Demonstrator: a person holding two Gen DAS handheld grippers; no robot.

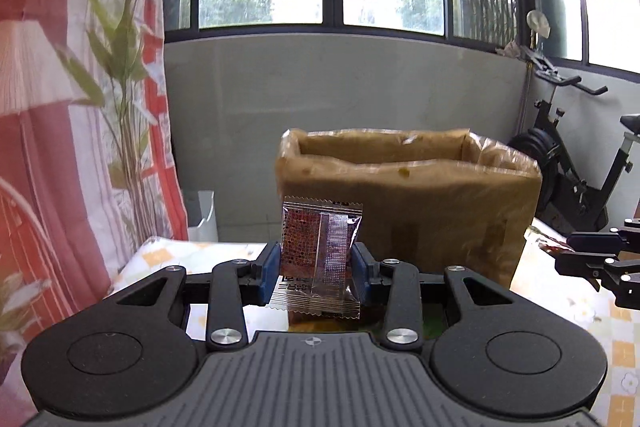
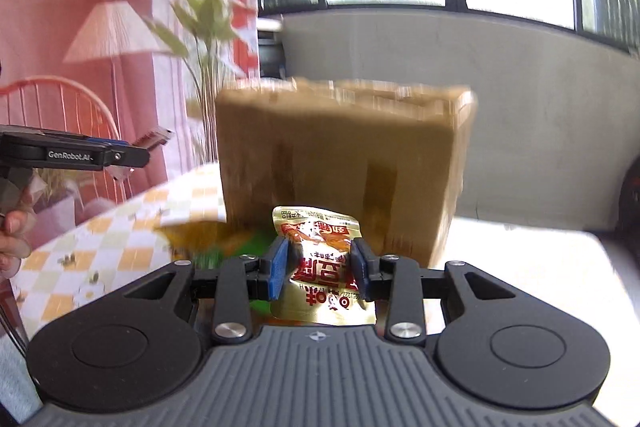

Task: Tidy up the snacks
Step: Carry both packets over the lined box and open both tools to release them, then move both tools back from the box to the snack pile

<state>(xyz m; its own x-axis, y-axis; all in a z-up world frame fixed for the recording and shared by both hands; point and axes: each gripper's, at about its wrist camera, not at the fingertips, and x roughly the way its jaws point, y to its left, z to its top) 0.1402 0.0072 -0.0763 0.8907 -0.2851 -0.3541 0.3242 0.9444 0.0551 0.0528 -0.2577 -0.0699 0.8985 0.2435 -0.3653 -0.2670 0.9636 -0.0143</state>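
Observation:
My left gripper point(image 1: 316, 267) is shut on a small clear snack packet point(image 1: 320, 259) with a red-brown printed filling, held upright above the table. Behind it stands an open brown cardboard box point(image 1: 408, 195) lined with plastic. My right gripper point(image 2: 320, 267) is shut on a gold and red snack packet point(image 2: 320, 267), held in front of the same box point(image 2: 340, 167). In the right wrist view the left gripper point(image 2: 148, 147) shows from the side at the far left with its packet. The right gripper point(image 1: 560, 255) enters the left wrist view at the right edge.
A table with a yellow and white checked cloth point(image 2: 120, 227) carries the box. More snack packets point(image 2: 208, 239) lie blurred on the cloth in front of the box. An exercise bike point(image 1: 576, 163) stands at the right, a printed curtain point(image 1: 60, 107) at the left.

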